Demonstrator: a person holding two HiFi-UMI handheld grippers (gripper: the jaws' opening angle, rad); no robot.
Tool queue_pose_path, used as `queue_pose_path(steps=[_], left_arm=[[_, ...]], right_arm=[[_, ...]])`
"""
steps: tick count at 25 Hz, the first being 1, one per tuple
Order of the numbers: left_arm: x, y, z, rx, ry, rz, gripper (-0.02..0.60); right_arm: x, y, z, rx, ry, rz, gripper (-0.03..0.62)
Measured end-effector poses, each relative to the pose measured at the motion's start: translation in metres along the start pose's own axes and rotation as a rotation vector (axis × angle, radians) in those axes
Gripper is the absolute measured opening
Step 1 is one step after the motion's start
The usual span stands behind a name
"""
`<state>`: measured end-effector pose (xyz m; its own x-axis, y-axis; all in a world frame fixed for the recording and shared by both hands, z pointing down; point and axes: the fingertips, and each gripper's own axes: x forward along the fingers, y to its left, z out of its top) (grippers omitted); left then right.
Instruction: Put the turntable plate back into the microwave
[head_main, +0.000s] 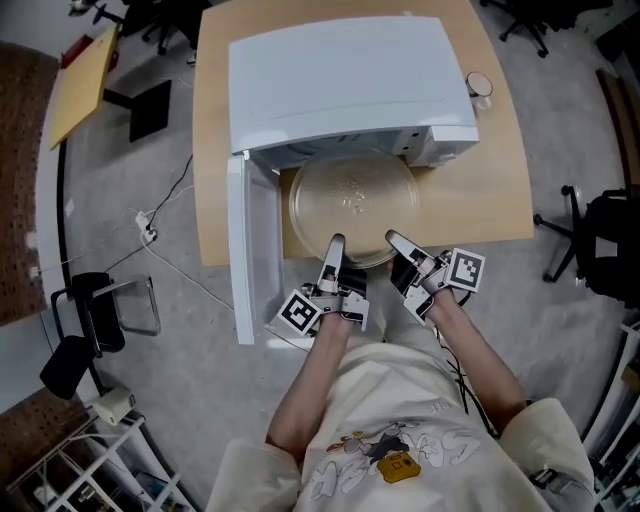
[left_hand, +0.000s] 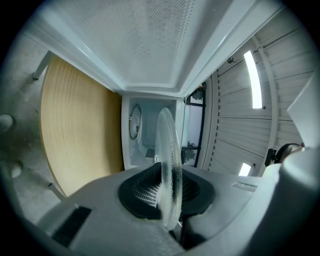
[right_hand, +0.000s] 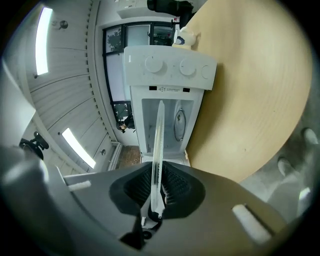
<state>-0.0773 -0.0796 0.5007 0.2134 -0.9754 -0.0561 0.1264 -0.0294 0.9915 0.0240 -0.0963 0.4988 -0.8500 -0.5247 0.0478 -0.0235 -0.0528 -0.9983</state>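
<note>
The clear glass turntable plate (head_main: 352, 206) hangs level in front of the white microwave (head_main: 345, 85), its far edge at the cavity mouth. My left gripper (head_main: 335, 246) is shut on the plate's near rim at the left, and my right gripper (head_main: 393, 240) is shut on the near rim at the right. In the left gripper view the plate (left_hand: 169, 170) shows edge-on between the ribbed pads, with the microwave's open cavity (left_hand: 147, 132) beyond. In the right gripper view the plate (right_hand: 158, 155) is a thin edge between the pads, pointing at the microwave (right_hand: 167, 107).
The microwave door (head_main: 250, 250) swings open to the left, past the wooden table's (head_main: 505, 190) front edge. A white cup (head_main: 479, 86) stands at the microwave's right. Chairs and cables lie on the floor around the table.
</note>
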Motion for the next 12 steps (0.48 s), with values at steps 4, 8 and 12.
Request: queue_pose_path(steps=[4, 8, 12], left_arm=[[0.015, 0.012, 0.011, 0.005, -0.019, 0.004, 0.029], [0.037, 0.025, 0.024, 0.011, -0.035, 0.001, 0.029], [0.061, 0.039, 0.043, -0.026, -0.089, 0.002, 0.029]], right_arm=[[0.014, -0.010, 0.014, 0.003, -0.017, -0.002, 0.044], [0.029, -0.027, 0.029, 0.009, -0.017, -0.007, 0.058], [0.050, -0.028, 0.035, -0.024, 0.015, 0.014, 0.092]])
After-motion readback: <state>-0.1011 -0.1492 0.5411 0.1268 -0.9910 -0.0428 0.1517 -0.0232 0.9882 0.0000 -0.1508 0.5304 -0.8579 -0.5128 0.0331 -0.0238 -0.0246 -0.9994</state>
